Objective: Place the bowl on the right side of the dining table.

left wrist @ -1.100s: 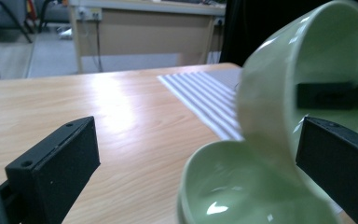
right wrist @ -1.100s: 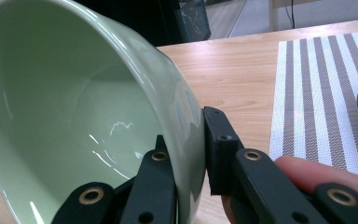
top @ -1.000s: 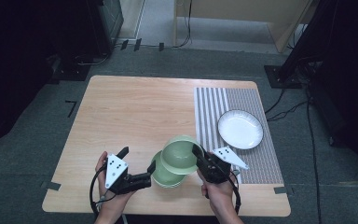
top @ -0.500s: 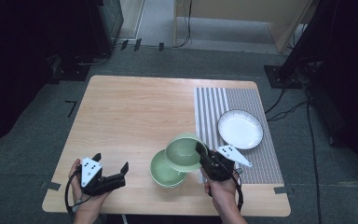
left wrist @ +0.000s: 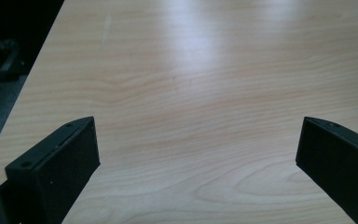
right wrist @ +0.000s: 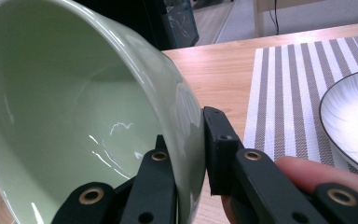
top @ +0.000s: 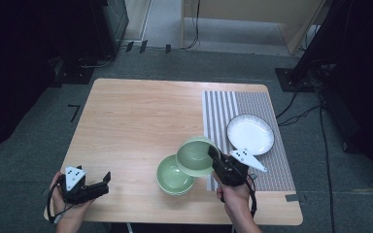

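The left gripper has drawn back to the table's corner, jaws spread empty. The right gripper pinches a lifted bowl's rim above another bowl.

Two green bowls, one white plate, one striped placemat, two grippers.

Left tool jaws wide apart; right tool clamped.

Two black grippers are being shown: the left gripper and the right gripper, each with a dotted grey triangular plate, brass-coloured rivets and a trailing black cable.
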Available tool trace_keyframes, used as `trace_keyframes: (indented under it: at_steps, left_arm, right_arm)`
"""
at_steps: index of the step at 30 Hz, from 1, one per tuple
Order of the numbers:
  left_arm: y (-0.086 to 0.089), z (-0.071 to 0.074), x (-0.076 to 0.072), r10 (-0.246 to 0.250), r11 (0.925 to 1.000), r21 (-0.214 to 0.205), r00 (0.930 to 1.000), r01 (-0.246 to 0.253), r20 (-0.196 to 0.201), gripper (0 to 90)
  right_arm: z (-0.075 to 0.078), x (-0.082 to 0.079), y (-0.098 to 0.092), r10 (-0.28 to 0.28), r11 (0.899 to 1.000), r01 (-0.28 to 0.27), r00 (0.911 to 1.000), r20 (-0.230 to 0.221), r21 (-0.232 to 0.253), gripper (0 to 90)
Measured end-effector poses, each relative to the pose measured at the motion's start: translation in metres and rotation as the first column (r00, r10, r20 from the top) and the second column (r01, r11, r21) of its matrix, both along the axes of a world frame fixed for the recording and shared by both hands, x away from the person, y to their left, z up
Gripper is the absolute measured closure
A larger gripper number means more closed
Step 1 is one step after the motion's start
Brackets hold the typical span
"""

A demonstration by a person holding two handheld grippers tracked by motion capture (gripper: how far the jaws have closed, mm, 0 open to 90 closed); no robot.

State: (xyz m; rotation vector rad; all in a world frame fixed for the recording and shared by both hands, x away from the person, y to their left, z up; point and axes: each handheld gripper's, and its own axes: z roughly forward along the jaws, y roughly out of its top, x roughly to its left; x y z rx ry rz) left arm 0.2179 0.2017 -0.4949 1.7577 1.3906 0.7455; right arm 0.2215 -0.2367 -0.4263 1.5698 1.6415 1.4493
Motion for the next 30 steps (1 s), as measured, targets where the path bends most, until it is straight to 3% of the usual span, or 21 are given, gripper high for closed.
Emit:
trace_keyframes:
  at_steps: [1, 7, 11, 13, 15, 21, 30]
  left_arm:
    - [0.005, -0.004, 0.003, 0.005, 0.9999, 0.011, 0.9997, -0.004, -0.026, 0.0]
    - [0.015, -0.017, 0.011, 0.035, 0.9985, 0.045, 0.9951, -0.031, -0.092, 0.0]
    - [0.019, -0.021, 0.014, 0.04, 0.9984, 0.045, 0.9924, -0.035, -0.116, 0.0]
    - [0.023, -0.022, 0.017, 0.044, 0.9986, 0.035, 0.9876, -0.04, -0.151, 0.0]
    - [0.024, -0.022, 0.018, 0.046, 0.9986, 0.034, 0.9874, -0.041, -0.151, 0.0]
    - [0.028, -0.024, 0.022, 0.058, 0.998, 0.037, 0.9781, -0.052, -0.2, 0.0]
    - [0.027, -0.024, 0.025, 0.064, 0.9966, 0.064, 0.9767, -0.052, -0.205, 0.0]
  right_arm:
    - [0.0, 0.0, -0.001, -0.002, 1.0, 0.002, 1.0, 0.0, -0.001, 83.6]
    - [0.001, 0.002, -0.007, -0.021, 1.0, 0.021, 0.9998, -0.002, 0.002, 83.6]
    - [0.001, 0.003, -0.011, -0.03, 1.0, 0.03, 0.9996, -0.002, 0.004, 83.6]
    - [0.002, 0.004, -0.013, -0.034, 0.999, 0.034, 0.9994, 0.002, 0.004, 83.6]
    - [0.002, 0.004, -0.014, -0.038, 0.999, 0.038, 0.9993, 0.003, 0.007, 83.6]
    - [0.004, 0.006, -0.022, -0.063, 0.998, 0.063, 0.998, 0.005, 0.01, 83.6]
    - [0.007, 0.01, -0.04, -0.107, 0.994, 0.107, 0.9942, 0.007, 0.026, 83.6]
